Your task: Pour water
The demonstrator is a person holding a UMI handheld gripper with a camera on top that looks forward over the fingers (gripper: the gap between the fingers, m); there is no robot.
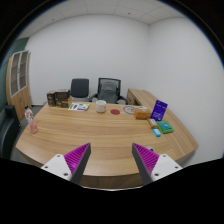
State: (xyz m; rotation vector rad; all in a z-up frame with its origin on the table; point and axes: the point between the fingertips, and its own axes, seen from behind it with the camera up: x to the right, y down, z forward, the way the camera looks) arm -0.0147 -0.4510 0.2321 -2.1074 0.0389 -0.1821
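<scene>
My gripper [112,160] hangs open above the near edge of a long curved wooden table [95,135], with nothing between its magenta pads [76,157]. A white cup [101,105] stands far beyond the fingers near the table's back edge. A small pinkish cup [33,127] sits at the table's left end. A red round thing [115,113] lies just right of the white cup. I see no bottle or jug that I can name for certain.
Two office chairs [94,90] stand behind the table. Brown boxes [57,98] sit at the back left, a purple box [159,112] and green and blue items [166,128] at the right. A wooden cabinet [18,82] lines the left wall.
</scene>
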